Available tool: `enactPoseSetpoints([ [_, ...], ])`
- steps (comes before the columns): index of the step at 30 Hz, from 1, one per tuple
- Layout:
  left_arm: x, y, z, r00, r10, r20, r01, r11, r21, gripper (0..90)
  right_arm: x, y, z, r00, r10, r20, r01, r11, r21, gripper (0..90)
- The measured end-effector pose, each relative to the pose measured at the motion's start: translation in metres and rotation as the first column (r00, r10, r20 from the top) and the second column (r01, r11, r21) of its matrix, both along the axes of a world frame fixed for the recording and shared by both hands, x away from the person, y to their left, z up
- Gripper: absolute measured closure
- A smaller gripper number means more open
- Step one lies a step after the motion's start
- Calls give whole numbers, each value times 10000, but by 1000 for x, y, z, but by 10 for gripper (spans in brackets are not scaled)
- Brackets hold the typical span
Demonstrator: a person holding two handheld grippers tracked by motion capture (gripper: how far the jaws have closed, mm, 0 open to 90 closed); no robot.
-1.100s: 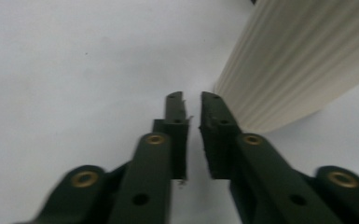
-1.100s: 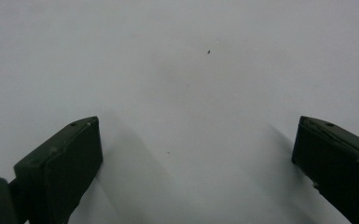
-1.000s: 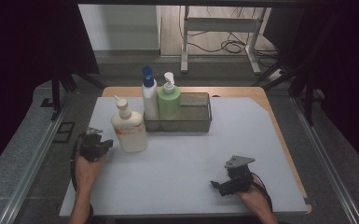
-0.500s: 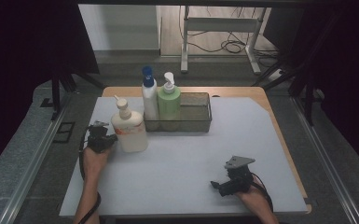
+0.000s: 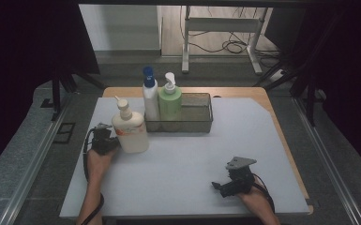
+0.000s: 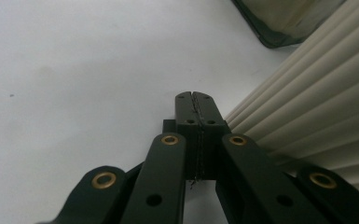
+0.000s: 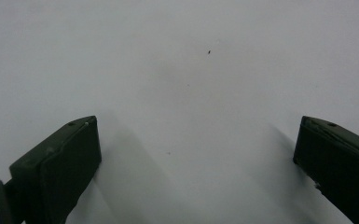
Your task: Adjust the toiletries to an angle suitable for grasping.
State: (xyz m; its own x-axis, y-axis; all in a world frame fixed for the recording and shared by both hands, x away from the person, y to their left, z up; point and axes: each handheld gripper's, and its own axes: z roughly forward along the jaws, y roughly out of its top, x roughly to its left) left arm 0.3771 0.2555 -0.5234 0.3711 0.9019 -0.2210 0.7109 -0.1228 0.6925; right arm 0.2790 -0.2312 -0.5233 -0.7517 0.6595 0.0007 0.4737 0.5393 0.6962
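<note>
Resting beside the cream pump bottle (image 5: 130, 130) on the white table (image 5: 183, 159), the left gripper (image 6: 196, 100) has its jaws pressed together, empty. That bottle stands just left of the mesh basket (image 5: 192, 123). The right gripper (image 7: 196, 154) gapes wide, holding nothing.

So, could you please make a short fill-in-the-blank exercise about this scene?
1. The left gripper is ____, its jaws pressed together.
2. The right gripper is ____, with bare table between its jaws.
3. The cream pump bottle stands ____ the mesh basket.
4. Inside the basket stand ____ bottles.

Missing words: shut; open; outside; two
</note>
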Motion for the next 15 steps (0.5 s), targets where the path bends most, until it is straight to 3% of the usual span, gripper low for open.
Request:
enactPoseSetpoints([
  [15,-12,-13,0,9987,-506,19,506,9987,41,892,0,0,0,10000,3,6,-3,10000,0,3],
])
